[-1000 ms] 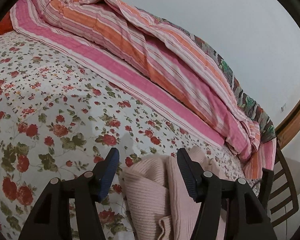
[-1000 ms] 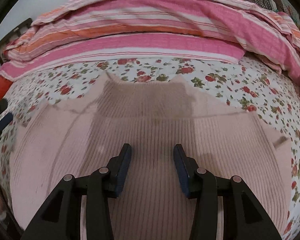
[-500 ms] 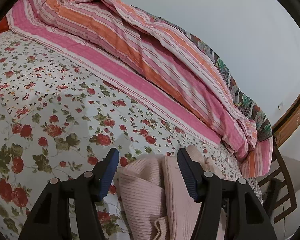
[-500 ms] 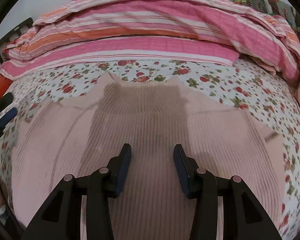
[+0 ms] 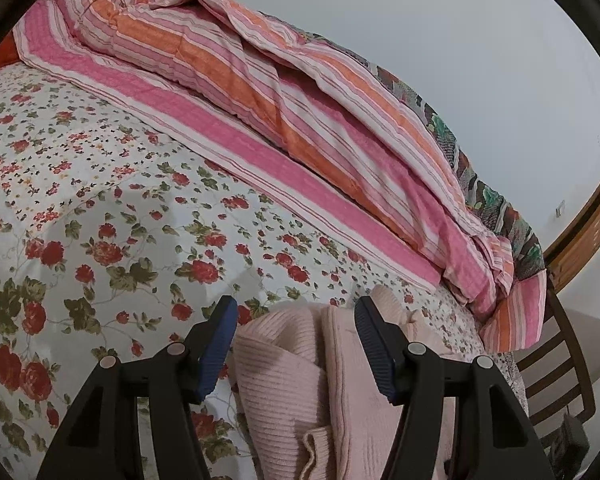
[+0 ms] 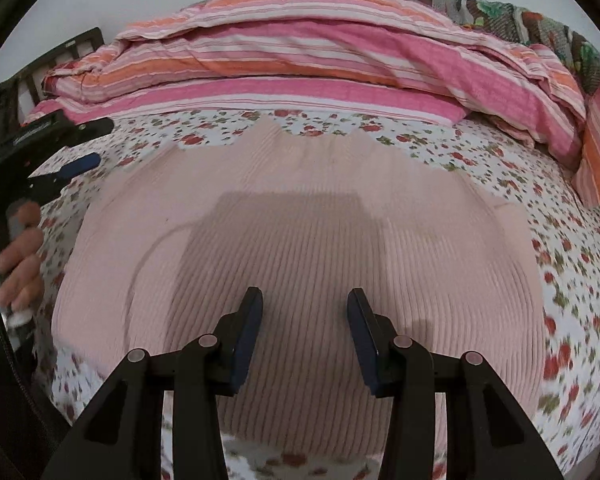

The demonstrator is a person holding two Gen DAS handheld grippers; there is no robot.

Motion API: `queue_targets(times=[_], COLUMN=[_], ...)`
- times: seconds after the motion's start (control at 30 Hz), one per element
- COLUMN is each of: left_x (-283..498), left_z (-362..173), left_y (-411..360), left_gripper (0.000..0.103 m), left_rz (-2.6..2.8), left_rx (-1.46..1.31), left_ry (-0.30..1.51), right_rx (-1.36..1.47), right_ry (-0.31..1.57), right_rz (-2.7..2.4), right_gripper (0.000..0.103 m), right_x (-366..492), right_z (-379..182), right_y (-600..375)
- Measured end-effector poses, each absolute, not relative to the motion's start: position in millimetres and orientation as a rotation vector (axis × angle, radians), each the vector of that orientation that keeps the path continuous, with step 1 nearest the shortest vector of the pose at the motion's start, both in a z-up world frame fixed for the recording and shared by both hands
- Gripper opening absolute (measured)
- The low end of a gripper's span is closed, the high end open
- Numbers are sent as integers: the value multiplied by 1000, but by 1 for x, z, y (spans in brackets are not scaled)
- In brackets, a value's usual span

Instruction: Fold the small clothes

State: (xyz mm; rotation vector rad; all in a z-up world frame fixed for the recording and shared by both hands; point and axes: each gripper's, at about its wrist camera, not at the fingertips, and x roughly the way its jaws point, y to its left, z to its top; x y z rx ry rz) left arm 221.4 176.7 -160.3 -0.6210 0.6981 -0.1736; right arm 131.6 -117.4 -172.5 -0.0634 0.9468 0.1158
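A pink ribbed sweater (image 6: 300, 248) lies spread flat in the middle of the flowered bedspread (image 6: 572, 264), its neck toward the far edge of the bed and its body filling most of the right wrist view. It looks soft, light and limp, a knit that will sag and stretch when lifted and will drag on the cotton under it, so it probably wants picking up at a firm edge such as a hem, a shoulder seam or a cuff, not out in the middle of the ribs. The right gripper (image 6: 304, 320) hovers over the lower body of the sweater with its 2 jaws spread and nothing between them. The left gripper (image 5: 296, 336) is at the sweater's left side, held by a hand (image 6: 16, 256); its jaws also stand apart, and a bunched fold of sleeve and side edge rises between them, though the blue pads do not seem to press on it. Along the far edge of the bed a striped quilt (image 6: 324, 64) is piled up, well clear of the sweater, with a patterned blanket (image 6: 500, 12) behind it. A wooden chair (image 5: 556, 364) stands off the bed's corner. Nothing lies on the sweater or beside it, so the bunched left side is the only thing likely to spoil a clean fold.
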Motion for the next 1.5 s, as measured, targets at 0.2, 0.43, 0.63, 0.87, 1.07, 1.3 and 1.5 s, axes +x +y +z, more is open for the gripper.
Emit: queue_targets(times=[0.2,0.43,0.63,0.87,1.07,1.3,1.5], left_x=[219,219,219,209,181,106,67], left_z=[-162,-162,-159,-145,-154,-177,-207], left_y=[180,179,168,159,167,165,149], left_gripper=[59,59,59,60,60,60,60], left_rz=[-148,-147,-167,-170,-194,-277,-351], left_rx=[-634,-628,-612,-566,-634,-669,-672], left_ry=[695,693,693,685,786,827,845], right_rx=[-130,-156,-127,-116,-69,-12,98], right_ry=[865,832,853,872,749,663,590], right_rz=[107,85,87,125,148,98,7], right_gripper=[45,45,45,45,45,46,46], right_x=[116,100,81,63,42,69,114], right_z=[-189,-194,-198,-193,-159,-137,-121], right_y=[-110,-108,-113,-118,-137,-175,-221])
